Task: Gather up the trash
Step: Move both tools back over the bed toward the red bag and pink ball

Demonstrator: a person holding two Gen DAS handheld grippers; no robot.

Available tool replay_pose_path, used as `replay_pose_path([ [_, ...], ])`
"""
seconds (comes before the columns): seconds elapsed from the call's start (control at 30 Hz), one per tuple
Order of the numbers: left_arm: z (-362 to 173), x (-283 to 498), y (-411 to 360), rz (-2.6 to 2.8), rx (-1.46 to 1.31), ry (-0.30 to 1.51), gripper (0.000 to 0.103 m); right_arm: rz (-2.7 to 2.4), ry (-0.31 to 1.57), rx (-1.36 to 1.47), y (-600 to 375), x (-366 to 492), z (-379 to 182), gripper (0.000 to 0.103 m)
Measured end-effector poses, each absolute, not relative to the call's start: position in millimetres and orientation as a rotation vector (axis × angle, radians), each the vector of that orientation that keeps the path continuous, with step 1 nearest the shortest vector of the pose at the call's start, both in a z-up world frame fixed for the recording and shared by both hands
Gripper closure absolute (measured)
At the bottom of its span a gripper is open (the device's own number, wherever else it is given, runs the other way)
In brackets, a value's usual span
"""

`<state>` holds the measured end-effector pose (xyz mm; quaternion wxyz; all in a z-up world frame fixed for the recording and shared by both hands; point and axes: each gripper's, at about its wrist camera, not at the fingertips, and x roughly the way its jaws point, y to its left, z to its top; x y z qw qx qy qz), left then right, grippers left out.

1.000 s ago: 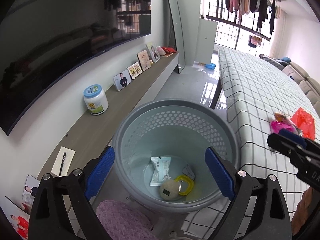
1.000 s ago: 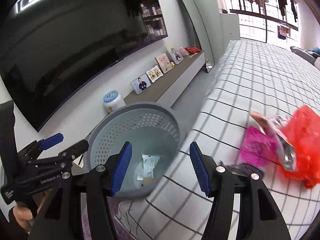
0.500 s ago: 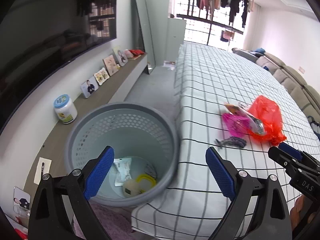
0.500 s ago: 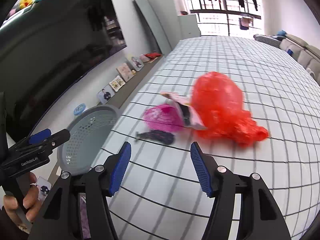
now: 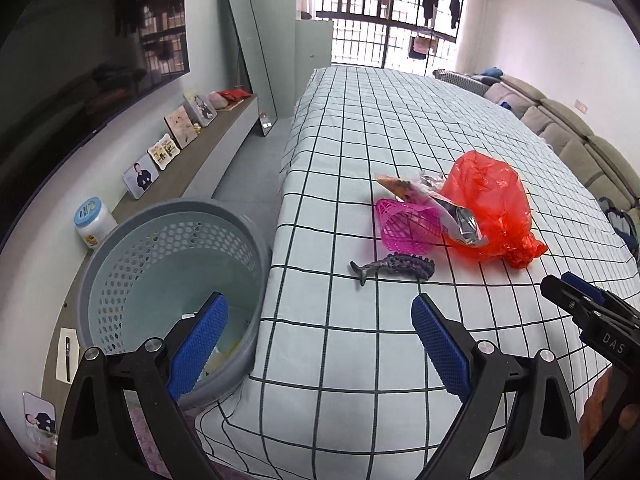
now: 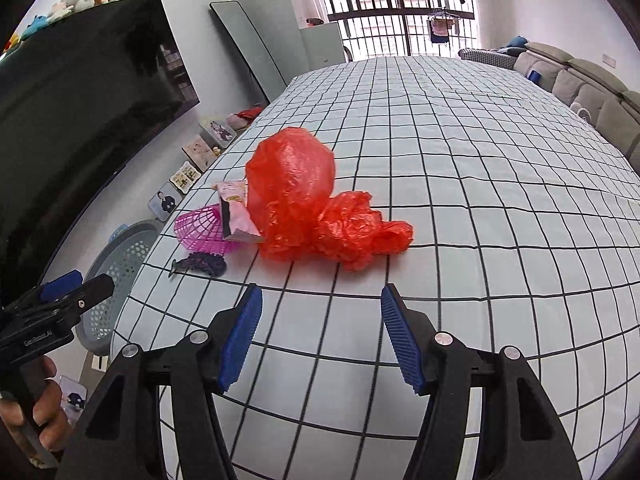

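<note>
Hovering over checked bedsheet (image 6: pixel 440 160): right gripper (image 6: pixel 320 332) & left gripper (image 5: pixel 320 340), both jaws apart, empty. Crumpled red plastic bag (image 6: pixel 304 196) just ahead; grey perforated basket (image 5: pixel 168 272) bedside.

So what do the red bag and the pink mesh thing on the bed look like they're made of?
Red bag: thin glossy plastic film, translucent, crinkled with shiny highlights. Pink mesh thing: likely molded plastic netting, uniform color, open grid holding a domed shape; how stiff it is cannot be told.
</note>
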<state>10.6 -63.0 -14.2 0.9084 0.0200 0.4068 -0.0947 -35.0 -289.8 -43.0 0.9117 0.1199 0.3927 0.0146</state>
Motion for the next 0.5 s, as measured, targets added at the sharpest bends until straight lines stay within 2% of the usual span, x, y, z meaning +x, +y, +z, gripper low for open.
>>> replay_pose_path([
  [0.27, -25.0, 19.1, -86.4, -0.211, 0.076, 0.871, 0.012, 0.006, 0.829, 0.268, -315.8, -29.4, -54.9, 0.044],
  [0.5, -26.1, 25.7, -93.4, -0.216, 0.081, 0.878, 0.012, 0.031, 0.833, 0.222, -321.9, -20.8, -40.1, 0.044],
])
